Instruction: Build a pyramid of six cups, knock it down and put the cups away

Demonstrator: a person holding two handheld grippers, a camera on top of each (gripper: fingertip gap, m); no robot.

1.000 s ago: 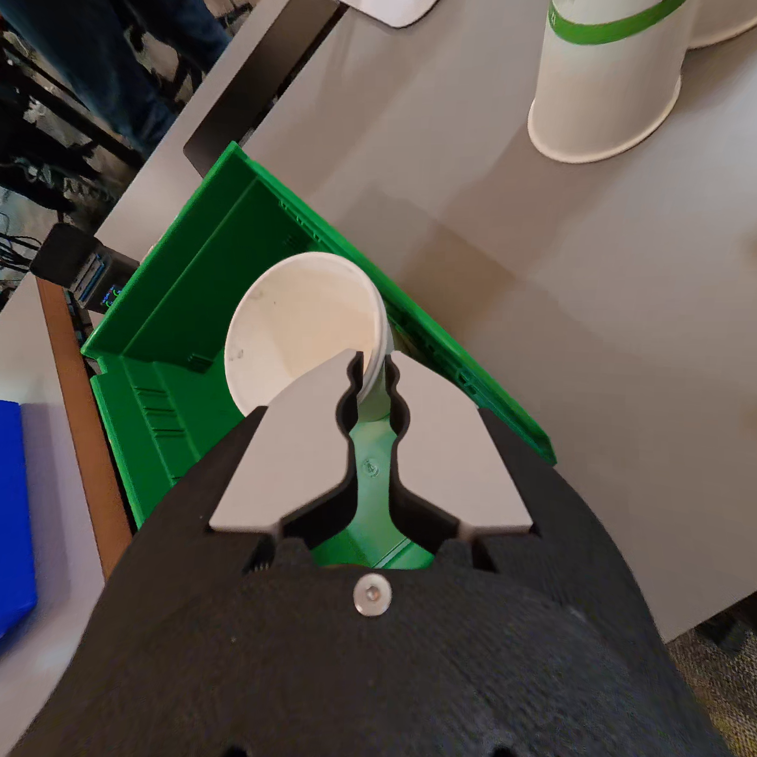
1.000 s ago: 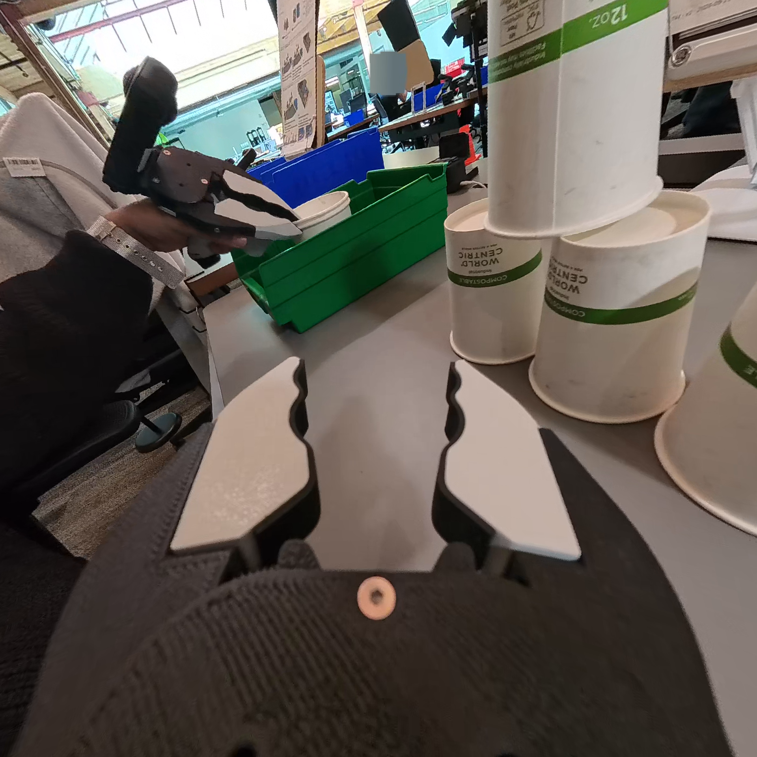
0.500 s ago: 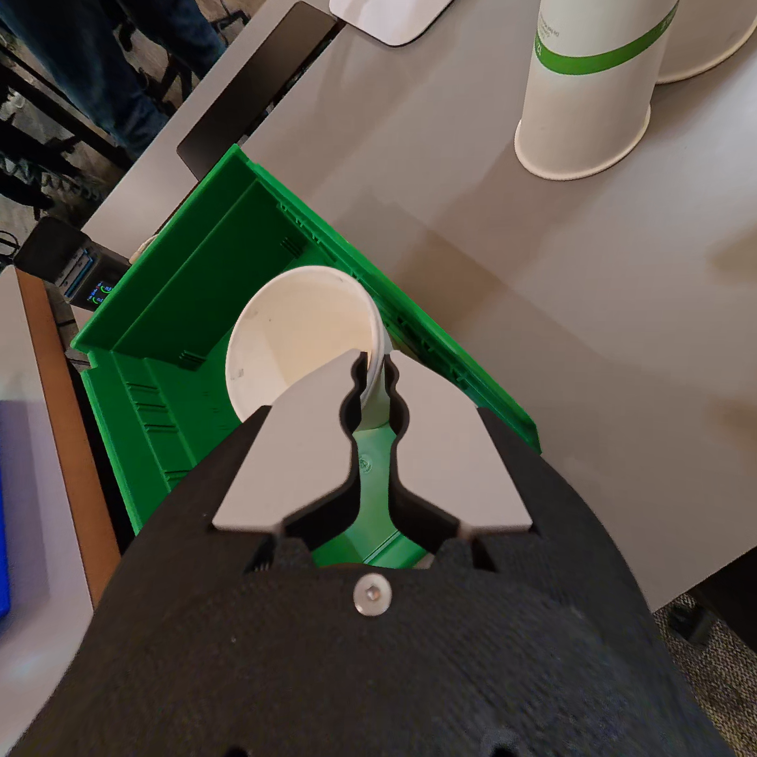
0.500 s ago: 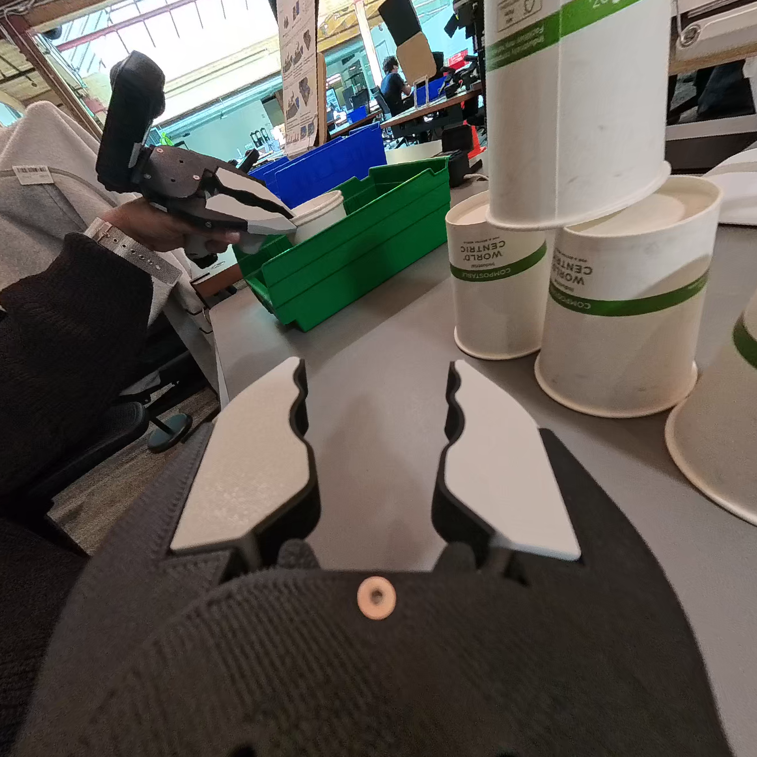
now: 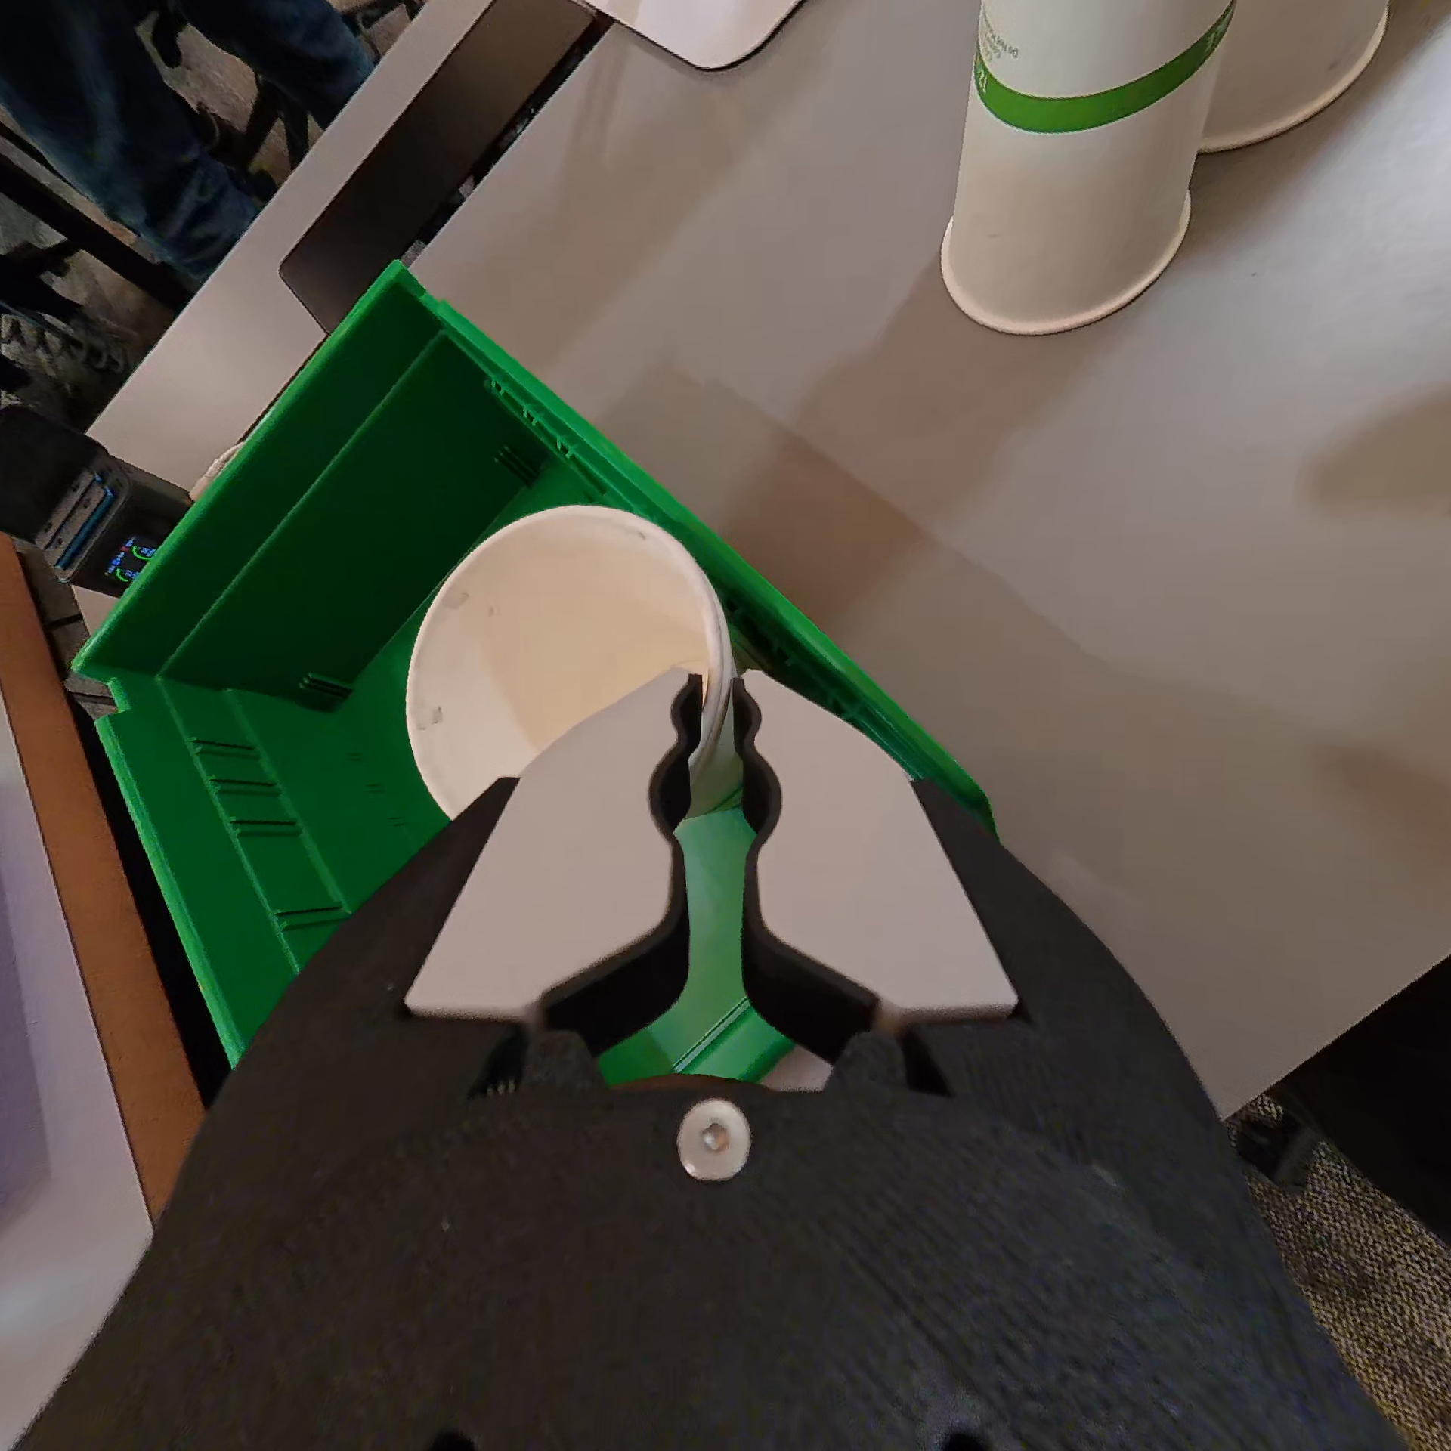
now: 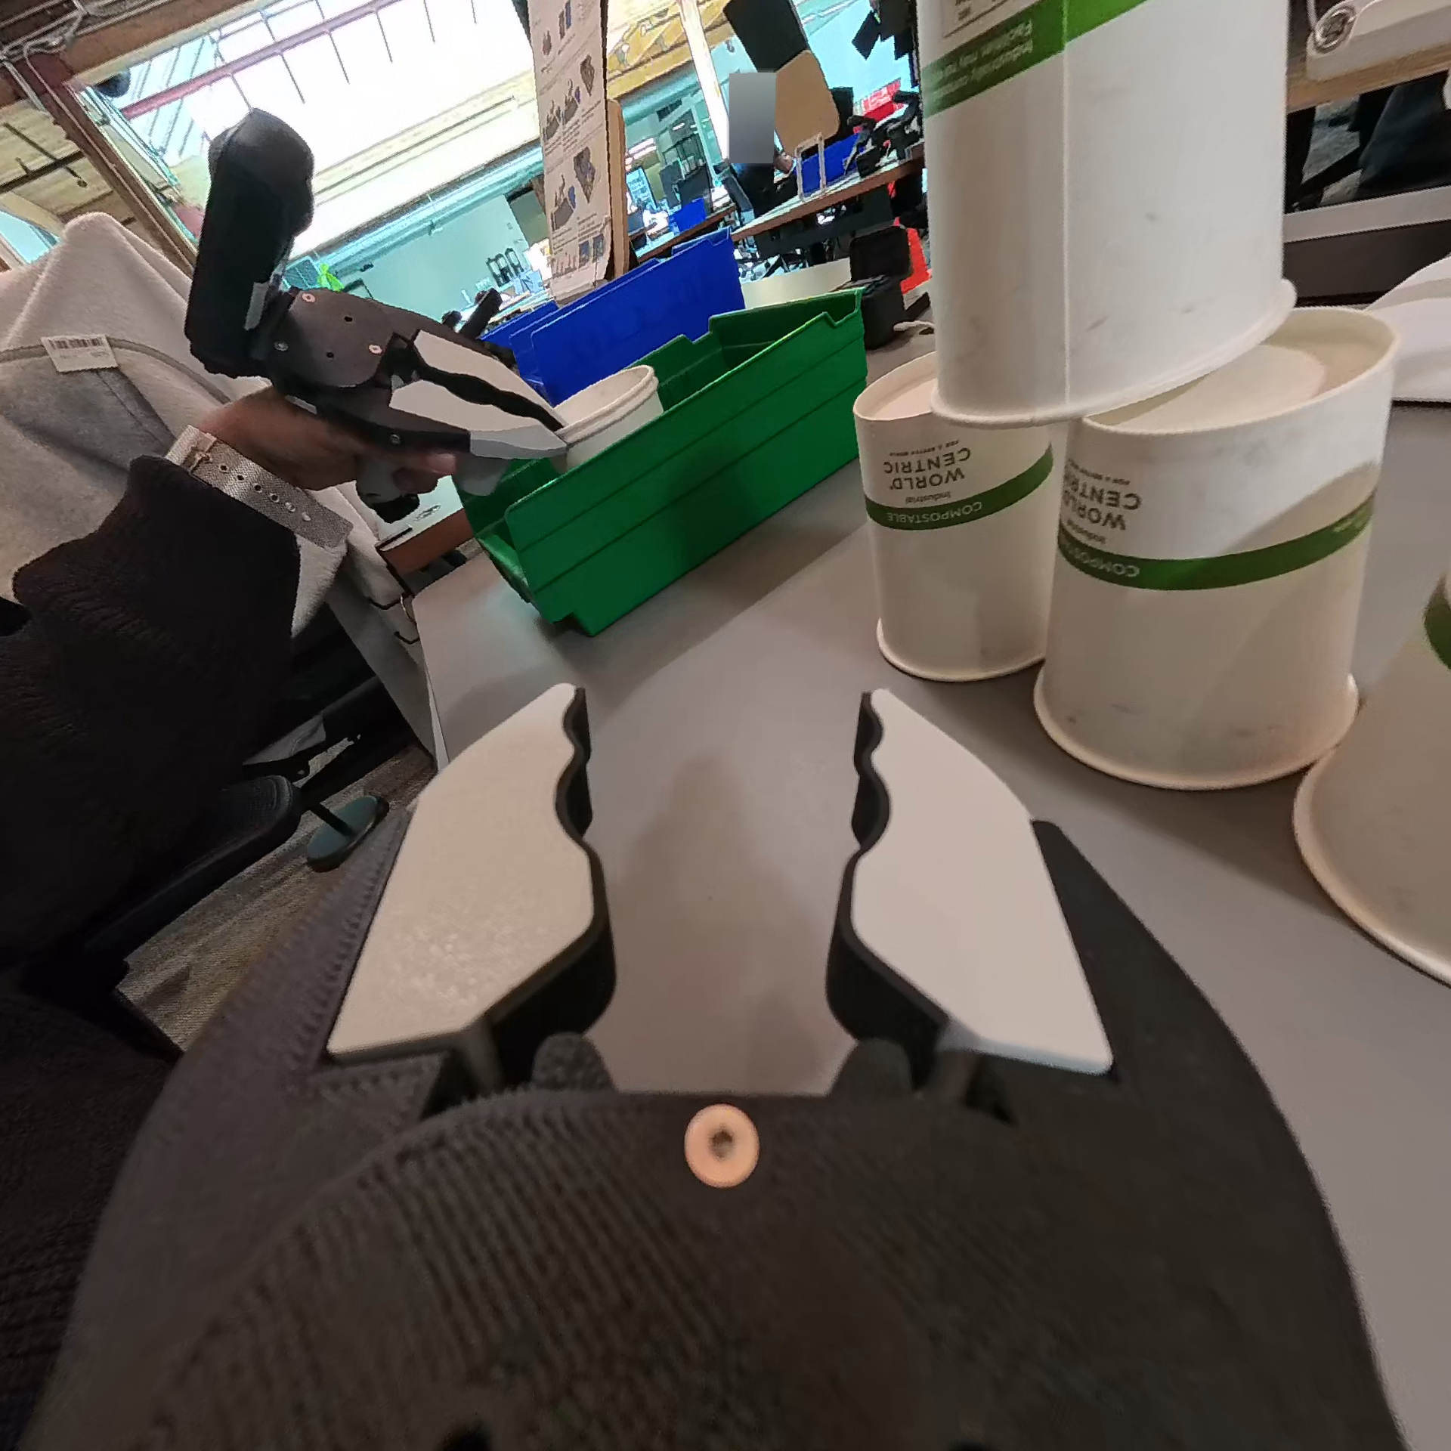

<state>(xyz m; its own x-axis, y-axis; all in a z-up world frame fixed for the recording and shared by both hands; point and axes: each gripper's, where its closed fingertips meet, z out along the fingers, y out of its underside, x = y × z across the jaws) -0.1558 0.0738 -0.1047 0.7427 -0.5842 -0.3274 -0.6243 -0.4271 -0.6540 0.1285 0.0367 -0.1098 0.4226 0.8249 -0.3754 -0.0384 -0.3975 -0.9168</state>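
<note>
My left gripper (image 5: pixel 716 691) is shut on the rim of a white paper cup (image 5: pixel 550 644) and holds it upright over the green plastic bin (image 5: pixel 330 550). In the right wrist view the left gripper (image 6: pixel 550 440) holds the same cup (image 6: pixel 620 408) just above the bin (image 6: pixel 691 487), with a hand and dark sleeve behind it. My right gripper (image 6: pixel 722 722) is open and empty, low over the grey table (image 6: pixel 707 667). Upside-down white cups with green bands (image 6: pixel 958 534) stand stacked to its right; one leans on top (image 6: pixel 1099 196).
Another inverted cup (image 5: pixel 1076 173) stands on the table beyond the bin. Blue bins (image 6: pixel 628 314) sit behind the green one. A small black device with a lit screen (image 5: pixel 86 518) lies left of the bin. The table's edge and carpet floor are at the lower right (image 5: pixel 1350 1256).
The left gripper has pulled back and up a little with the cup; the bin and the inverted cup show slightly farther off. The right gripper stays open and has shifted only slightly.
</note>
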